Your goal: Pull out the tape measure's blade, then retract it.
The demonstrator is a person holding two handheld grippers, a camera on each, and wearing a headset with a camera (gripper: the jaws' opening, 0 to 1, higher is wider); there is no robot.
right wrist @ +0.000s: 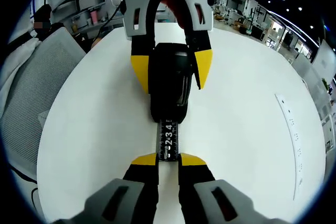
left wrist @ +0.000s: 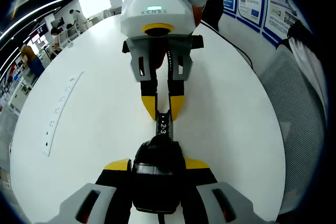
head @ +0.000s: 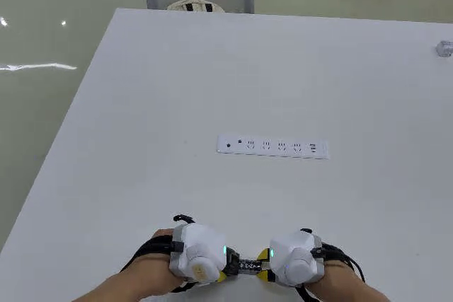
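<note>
Head view: the two grippers face each other tip to tip at the near edge of the white desk, roughly at its middle. The tape measure spans the small gap between them.

Left gripper view: the left gripper has its yellow-tipped jaws clamped on either side of the black case.

Right gripper view: the right gripper has its jaws pinched together on the free end of the blade. The blade is drawn a short way out of the case, with printed numerals showing.

A white power strip lies flat toward the centre of the desk, well apart from the grippers. A small pale object, too small to identify, sits at the far right edge. A grey mesh chair stands just beyond the near edge.
</note>
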